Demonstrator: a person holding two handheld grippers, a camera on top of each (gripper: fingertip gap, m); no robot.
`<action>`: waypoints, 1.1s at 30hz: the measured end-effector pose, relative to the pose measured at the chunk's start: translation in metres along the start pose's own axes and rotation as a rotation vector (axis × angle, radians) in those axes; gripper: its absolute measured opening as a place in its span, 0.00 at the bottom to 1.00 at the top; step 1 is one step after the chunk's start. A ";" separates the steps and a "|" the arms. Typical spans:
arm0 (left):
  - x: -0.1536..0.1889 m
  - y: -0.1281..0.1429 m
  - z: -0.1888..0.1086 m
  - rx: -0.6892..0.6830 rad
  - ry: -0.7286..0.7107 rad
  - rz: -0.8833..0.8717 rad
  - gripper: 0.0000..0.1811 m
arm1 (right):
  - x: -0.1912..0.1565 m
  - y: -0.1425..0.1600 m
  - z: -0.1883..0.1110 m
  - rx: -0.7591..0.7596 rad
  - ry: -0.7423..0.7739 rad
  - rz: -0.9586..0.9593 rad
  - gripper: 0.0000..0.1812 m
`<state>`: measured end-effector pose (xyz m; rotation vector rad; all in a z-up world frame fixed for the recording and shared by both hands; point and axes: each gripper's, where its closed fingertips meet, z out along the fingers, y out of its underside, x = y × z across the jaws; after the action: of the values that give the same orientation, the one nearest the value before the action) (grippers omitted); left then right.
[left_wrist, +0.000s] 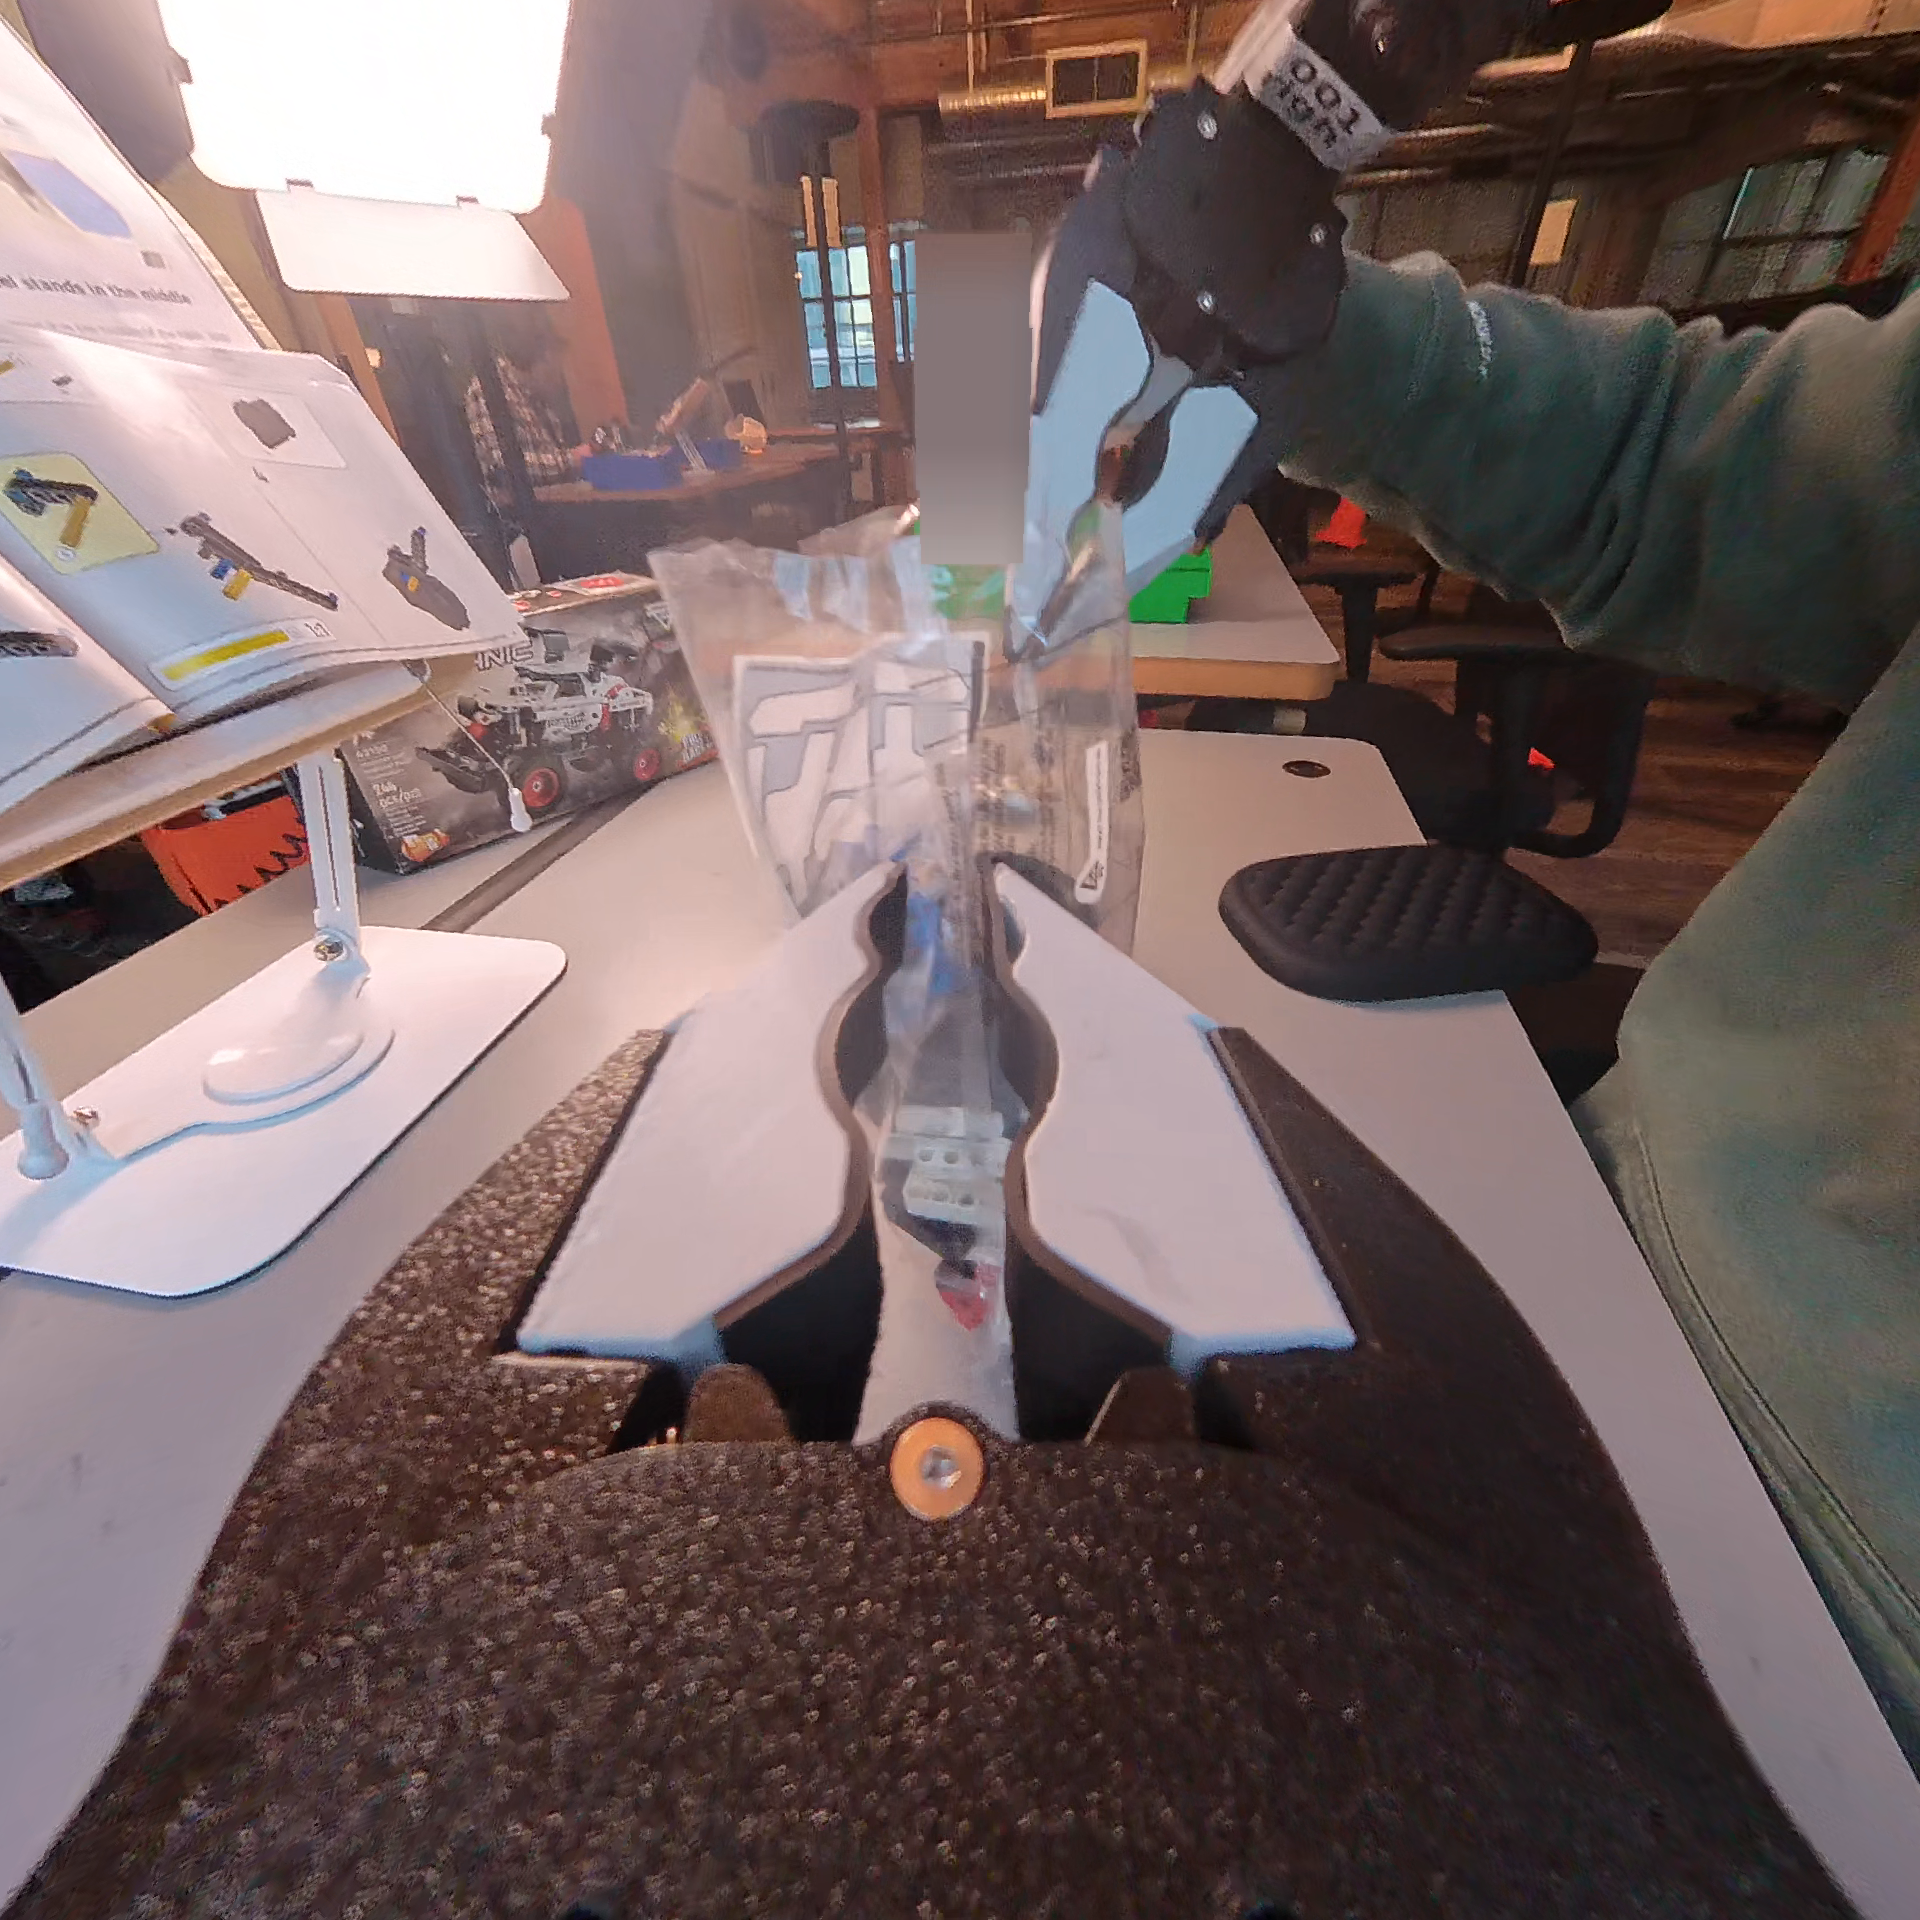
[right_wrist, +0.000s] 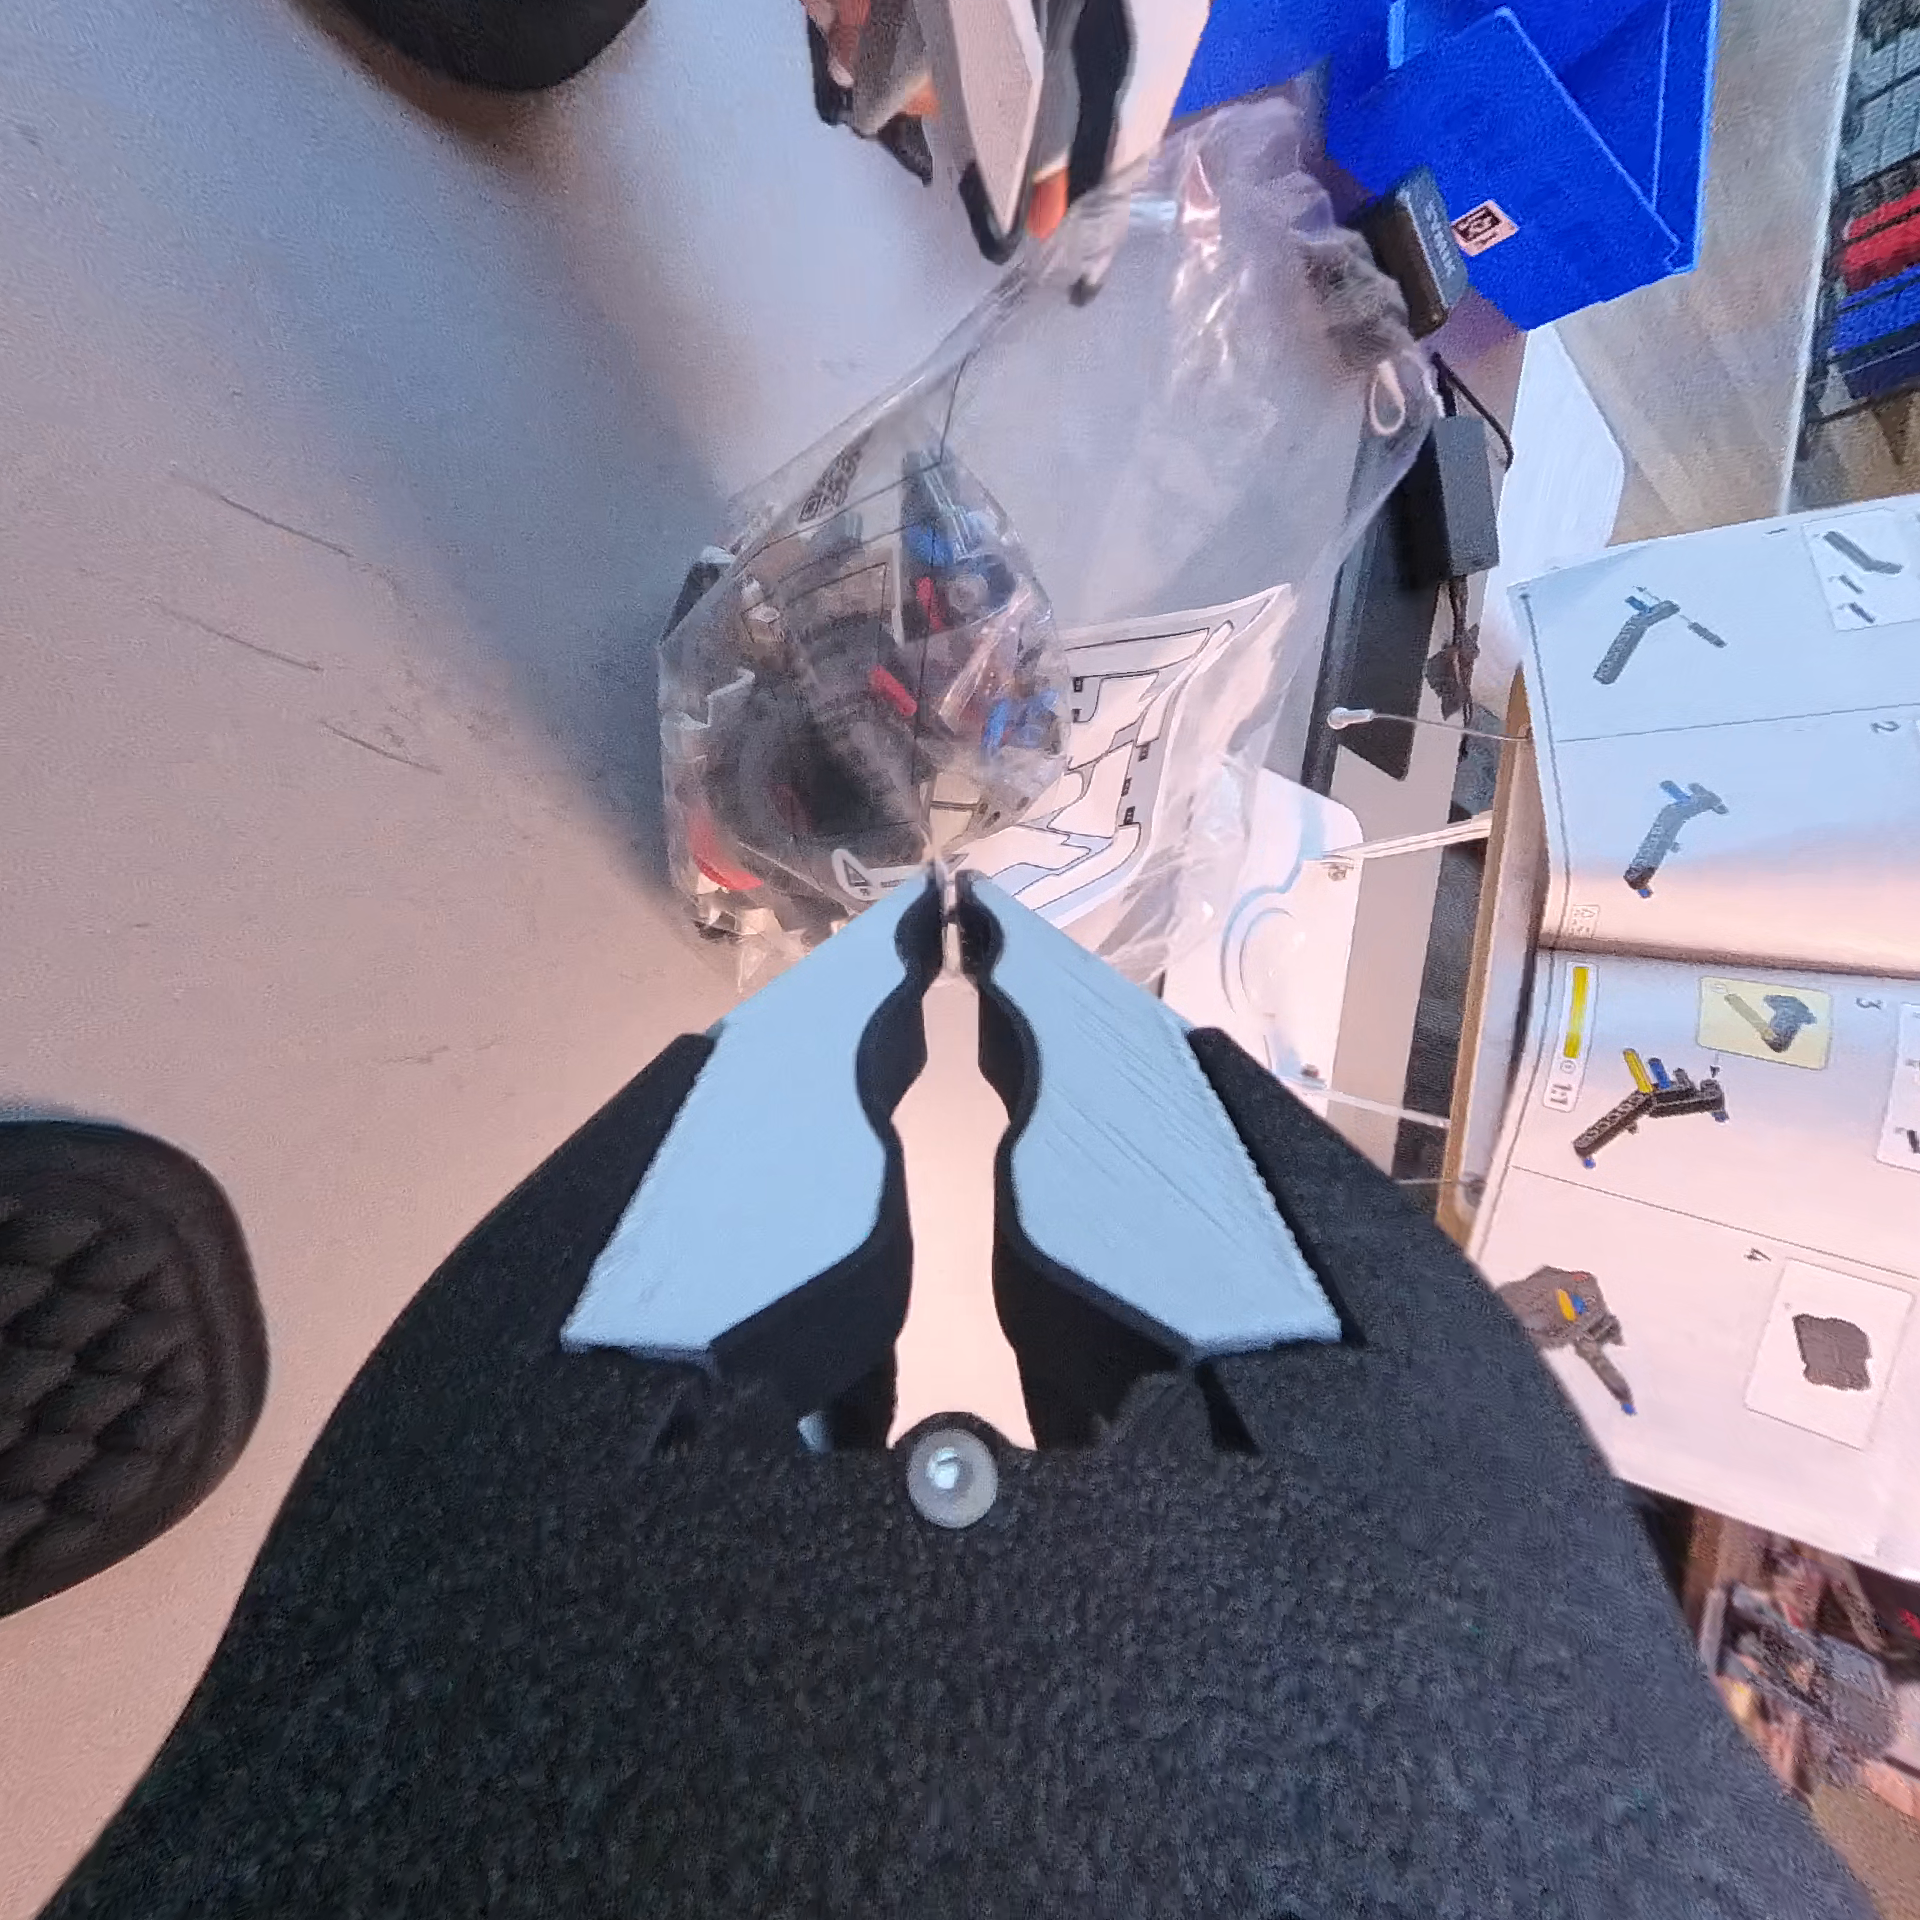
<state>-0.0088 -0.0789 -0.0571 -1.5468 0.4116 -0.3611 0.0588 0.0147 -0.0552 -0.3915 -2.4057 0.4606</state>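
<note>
- Left tongs (left_wrist: 948, 883): clenched on clear bag (left_wrist: 935, 727). Film runs between the fingers, with small grey, blue and red building pcs bunched in the gap.
- Right tongs (right_wrist: 948, 888): clenched on the same bag, tips nipping only a thin edge of film, no pcs between them.
- Bag is off the desk (left_wrist: 1299, 1039), strung between the two tongs. It hangs over the desk between the booklet stand (left_wrist: 312, 997) and the edge by the chair armrest (left_wrist: 1403, 914).
- Pcs sit as a lump in one end. A printed sheet shows thru the film beside them.
- Judgement: film is thin & slippery, so the right nip looks the weaker hold. The left one has bulk behind it and looks firmer.
- Judgement: weight is all in the lump. Film betw. the grips looks part slack, part creased.
- Nearby: open instr. booklet (left_wrist: 239, 499) on the stand, toy box (left_wrist: 540, 727) toward the far edge, blue bin (right_wrist: 1538, 156).
</note>
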 end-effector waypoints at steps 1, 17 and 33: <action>-0.003 -0.004 0.001 0.017 -0.012 -0.007 0.13 | -0.003 0.002 -0.002 0.000 0.009 -0.006 0.00; 0.013 0.000 0.018 -0.032 0.038 -0.011 0.00 | 0.001 0.175 -0.092 -0.096 0.341 0.695 0.31; 0.016 0.000 0.022 0.001 0.064 -0.029 0.00 | -0.110 0.363 -0.055 -0.184 0.350 1.767 0.47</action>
<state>0.0162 -0.0668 -0.0580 -1.5450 0.4386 -0.4340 0.2346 0.3086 -0.2266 -2.3818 -1.1685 0.7342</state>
